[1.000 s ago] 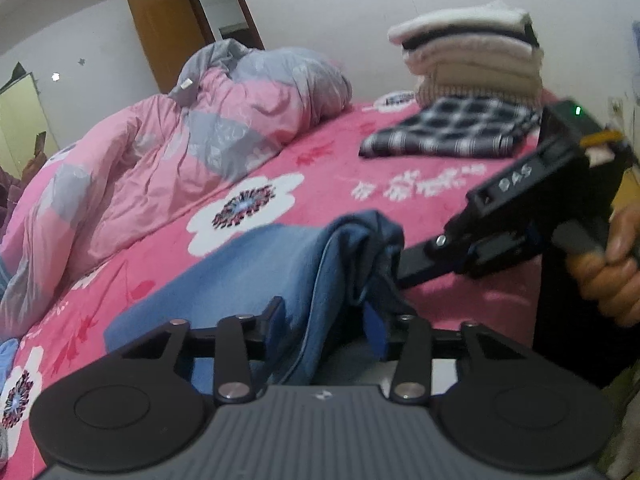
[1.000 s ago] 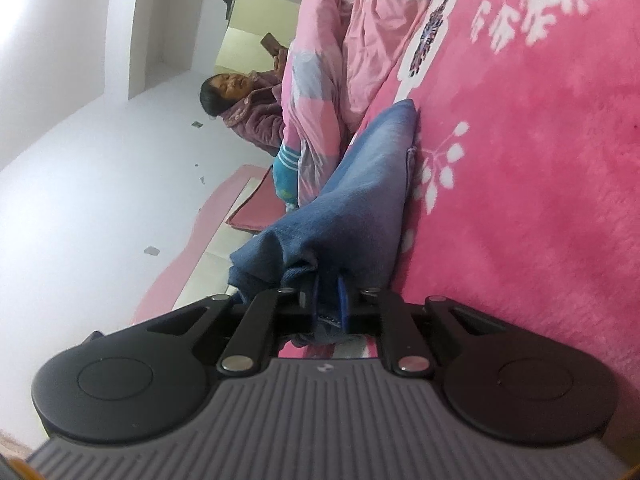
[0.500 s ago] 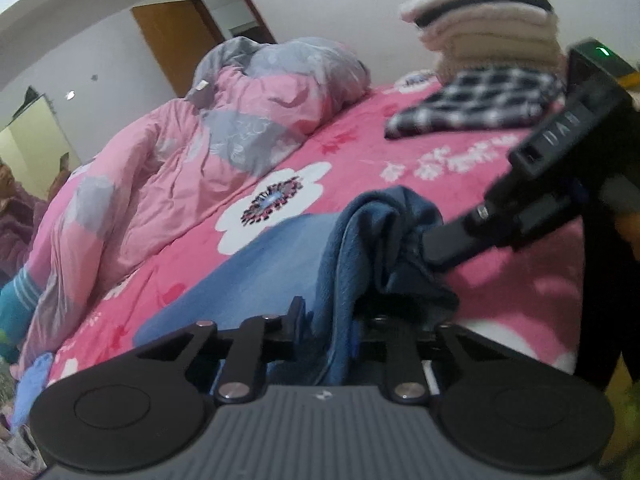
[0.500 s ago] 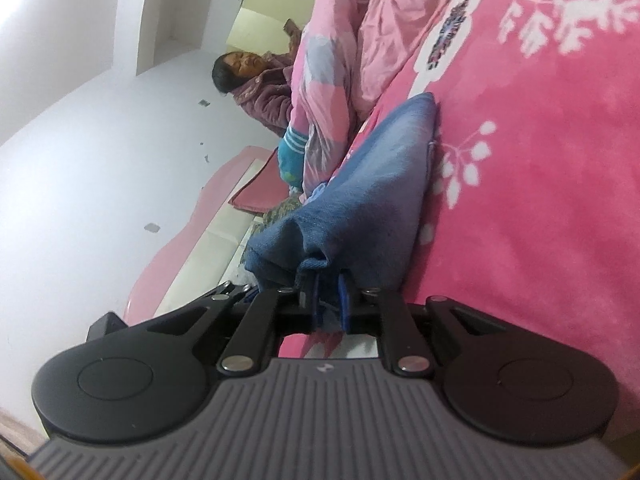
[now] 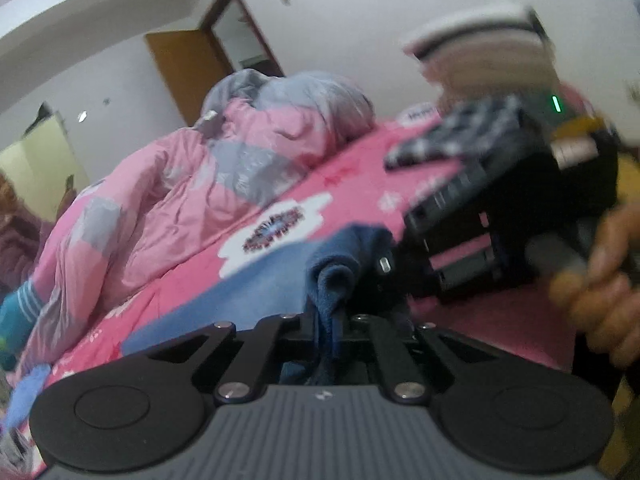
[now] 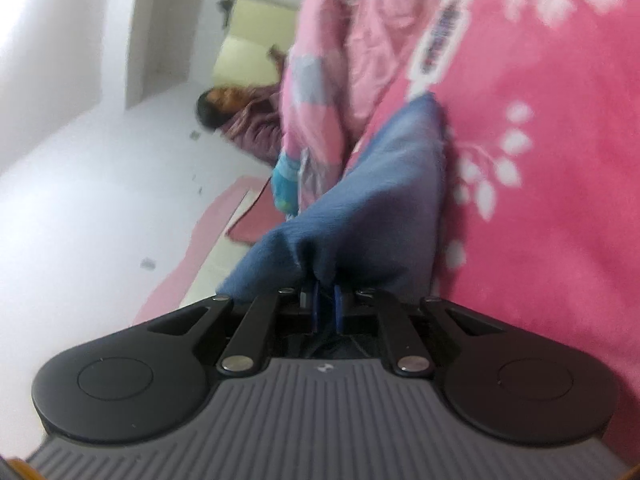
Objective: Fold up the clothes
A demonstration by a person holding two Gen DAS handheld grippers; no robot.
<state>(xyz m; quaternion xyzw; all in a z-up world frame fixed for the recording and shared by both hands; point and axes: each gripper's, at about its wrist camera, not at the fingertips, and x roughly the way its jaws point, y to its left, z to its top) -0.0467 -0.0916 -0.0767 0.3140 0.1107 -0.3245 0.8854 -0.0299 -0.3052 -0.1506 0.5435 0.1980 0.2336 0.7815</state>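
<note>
A blue denim garment (image 5: 256,280) lies stretched over the pink flowered bed (image 5: 360,188), its near end lifted. My left gripper (image 5: 330,332) is shut on a bunched fold of this cloth. My right gripper (image 6: 326,304) is shut on another part of the same denim garment (image 6: 384,208), which rises from the bed to its blue pads. In the left wrist view the right gripper's black body (image 5: 500,216) is close on the right, held by a hand (image 5: 600,280). Both views are blurred by motion.
A crumpled pink and grey quilt (image 5: 180,192) lies on the bed's left side. A stack of folded clothes (image 5: 480,64) with a checked garment (image 5: 452,136) before it sits at the far right. A person (image 6: 236,116) lies beyond the quilt. A brown door (image 5: 188,72) is behind.
Both grippers have lifted and moved closer together with the denim held. The left gripper's jaws have closed tighter on the fold. The view has tilted up.
</note>
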